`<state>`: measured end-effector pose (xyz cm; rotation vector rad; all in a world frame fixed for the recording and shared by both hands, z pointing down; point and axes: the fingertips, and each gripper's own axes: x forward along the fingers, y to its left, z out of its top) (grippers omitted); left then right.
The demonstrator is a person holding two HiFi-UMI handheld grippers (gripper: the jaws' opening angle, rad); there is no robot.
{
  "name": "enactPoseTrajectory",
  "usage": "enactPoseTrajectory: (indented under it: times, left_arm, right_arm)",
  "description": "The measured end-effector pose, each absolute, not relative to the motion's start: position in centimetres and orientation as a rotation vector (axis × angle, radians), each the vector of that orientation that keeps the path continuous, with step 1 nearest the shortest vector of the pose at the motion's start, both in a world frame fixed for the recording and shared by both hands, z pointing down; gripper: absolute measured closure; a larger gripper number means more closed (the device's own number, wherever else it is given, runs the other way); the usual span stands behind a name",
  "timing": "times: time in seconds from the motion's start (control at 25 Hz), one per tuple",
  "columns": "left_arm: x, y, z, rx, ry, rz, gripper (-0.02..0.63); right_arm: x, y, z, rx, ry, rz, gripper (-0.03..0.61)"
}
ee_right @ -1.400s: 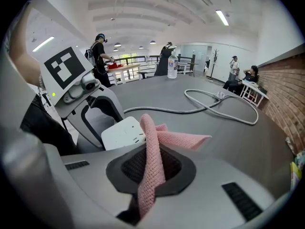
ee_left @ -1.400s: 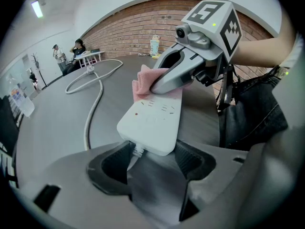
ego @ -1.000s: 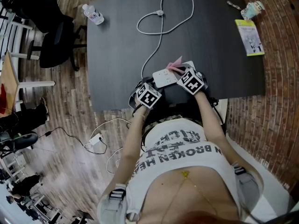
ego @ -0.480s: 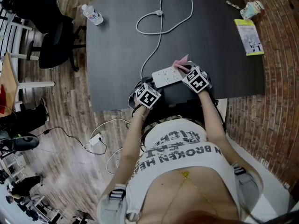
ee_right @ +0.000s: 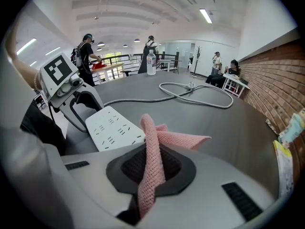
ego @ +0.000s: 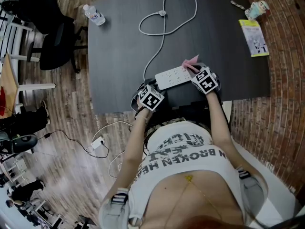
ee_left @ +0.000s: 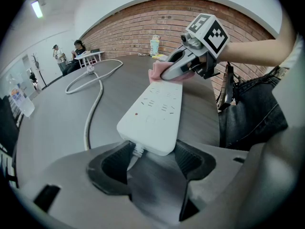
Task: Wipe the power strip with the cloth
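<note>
a wide dark grey table (ego: 119, 46) carried a long white rectangular power strip (ego: 174, 77) close to its near edge. the strip's long axis ran roughly along that edge, its far end tilted slightly away. its cable end pointed to the person's left, and the white cable (ego: 165, 27) left that end and looped off across the table. the left gripper (ee_left: 152, 159) had its jaws clenched on the strip's cable end. the right gripper (ee_right: 152, 168) pinched a small pink knitted cloth (ego: 191, 62), whose free corner lay at the strip's right end.
</note>
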<state>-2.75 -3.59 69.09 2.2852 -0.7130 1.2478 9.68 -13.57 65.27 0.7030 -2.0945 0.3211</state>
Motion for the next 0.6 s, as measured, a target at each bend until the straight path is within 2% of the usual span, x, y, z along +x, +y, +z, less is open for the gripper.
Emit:
enactPoseTrajectory:
  times: [0.6]
  left_arm:
    - [-2.8,-3.6,68.9,2.289,-0.715,1.246,0.339]
  right_arm:
    - [13.1,-14.6,64.9,0.825,-2.075,0.395,0.561]
